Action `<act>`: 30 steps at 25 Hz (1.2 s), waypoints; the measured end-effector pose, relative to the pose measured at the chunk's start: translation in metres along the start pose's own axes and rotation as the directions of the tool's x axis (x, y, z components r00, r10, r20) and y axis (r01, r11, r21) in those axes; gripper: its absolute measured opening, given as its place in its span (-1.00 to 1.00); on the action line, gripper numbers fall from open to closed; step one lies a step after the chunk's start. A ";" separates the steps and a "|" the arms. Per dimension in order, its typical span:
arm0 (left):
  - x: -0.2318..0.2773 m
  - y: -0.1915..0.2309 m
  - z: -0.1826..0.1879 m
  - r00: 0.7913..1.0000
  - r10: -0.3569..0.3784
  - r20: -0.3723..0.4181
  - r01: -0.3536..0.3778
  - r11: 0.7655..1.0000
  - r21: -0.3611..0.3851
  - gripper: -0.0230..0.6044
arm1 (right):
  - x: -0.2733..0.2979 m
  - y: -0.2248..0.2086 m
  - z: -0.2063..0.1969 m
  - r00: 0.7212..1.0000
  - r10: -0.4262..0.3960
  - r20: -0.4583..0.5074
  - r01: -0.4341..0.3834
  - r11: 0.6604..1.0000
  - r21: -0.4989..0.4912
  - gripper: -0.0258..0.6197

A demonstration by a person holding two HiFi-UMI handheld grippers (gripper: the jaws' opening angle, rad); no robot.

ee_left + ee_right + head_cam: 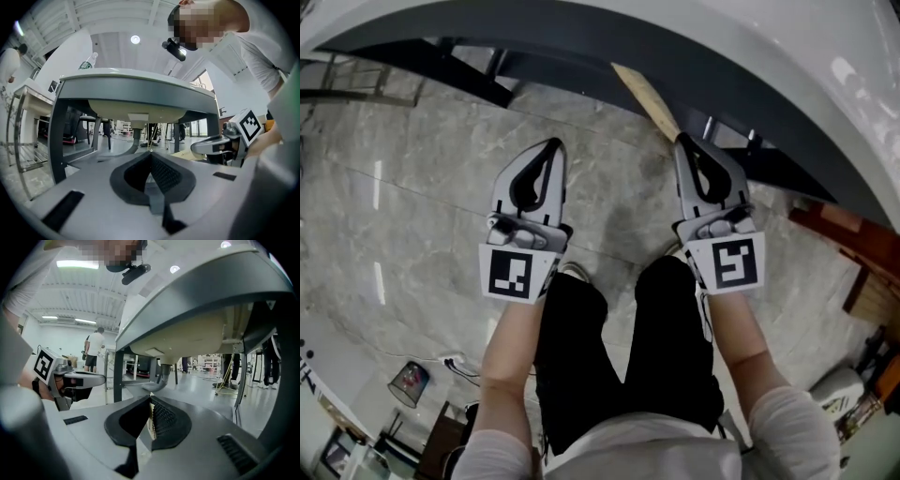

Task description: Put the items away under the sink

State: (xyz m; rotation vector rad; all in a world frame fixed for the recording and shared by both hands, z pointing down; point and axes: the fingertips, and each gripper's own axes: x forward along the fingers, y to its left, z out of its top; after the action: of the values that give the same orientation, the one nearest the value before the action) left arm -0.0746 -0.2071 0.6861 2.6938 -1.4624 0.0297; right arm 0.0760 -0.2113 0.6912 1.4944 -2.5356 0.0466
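Grey marbled floor tiles fill the ground below the person's two black-clad legs. One white sink on a dark grey frame curves across the top of the head view. Under its basin hangs a single grey drain pipe. One clear plastic bottle with a green label stands on the sink's top. One distant person in a white shirt and dark shorts stands far back in the hall.

There are two grippers, side by side and apart, both pointing towards the sink's underside.

The left gripper has its jaws pressed together with nothing between them.

The right gripper is clenched on the one task item in sight, a flat tan wooden strip. In the right gripper view the strip shows edge-on as a thin cream line pinched between the ribbed black pads.

From the right gripper's tips the strip runs forward and to the left. Its far end reaches the dark frame's edge in the head view, though whether it touches the frame cannot be told. The strip lies ahead of and to the right of the left gripper, clear of it. It is held above the floor, in front of the open space beneath the basin.
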 end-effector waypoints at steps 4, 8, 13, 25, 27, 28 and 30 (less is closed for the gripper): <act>0.002 -0.001 -0.007 1.000 -0.011 -0.001 0.011 1.000 0.001 -0.92 | 0.019 -0.018 -0.015 0.998 -0.055 0.020 0.055 0.998 0.008 -0.82; 0.000 0.004 -0.009 1.000 -0.017 -0.006 0.017 1.000 0.008 -0.92 | 0.041 -0.031 -0.022 0.995 -0.101 0.023 0.101 0.994 0.030 -0.82; -0.005 0.008 -0.009 1.000 -0.005 0.000 0.005 1.000 0.002 -0.92 | 0.063 -0.049 -0.031 0.984 -0.176 0.023 0.176 0.984 0.020 -0.82; -0.008 0.012 -0.019 1.000 0.000 -0.028 -0.001 1.000 -0.025 -0.92 | 0.077 -0.058 -0.054 0.974 -0.221 -0.043 0.221 0.975 -0.001 -0.52; -0.009 0.010 -0.019 0.999 0.000 -0.037 -0.001 0.999 -0.034 -0.92 | 0.074 -0.057 -0.053 0.974 -0.219 -0.056 0.220 0.976 -0.004 -0.47; -0.010 0.009 -0.019 0.999 -0.001 -0.039 -0.001 0.999 -0.038 -0.92 | 0.072 -0.057 -0.052 0.973 -0.221 -0.061 0.221 0.975 -0.004 -0.45; -0.012 0.007 -0.016 0.999 -0.001 -0.045 -0.001 0.999 -0.044 -0.92 | 0.066 -0.057 -0.050 0.972 -0.224 -0.070 0.225 0.974 0.003 -0.43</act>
State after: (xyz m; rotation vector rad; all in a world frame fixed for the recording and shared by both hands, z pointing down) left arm -0.0867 -0.1998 0.7023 2.6415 -1.4329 0.0568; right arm 0.1019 -0.2900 0.7482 1.7419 -2.3009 0.0779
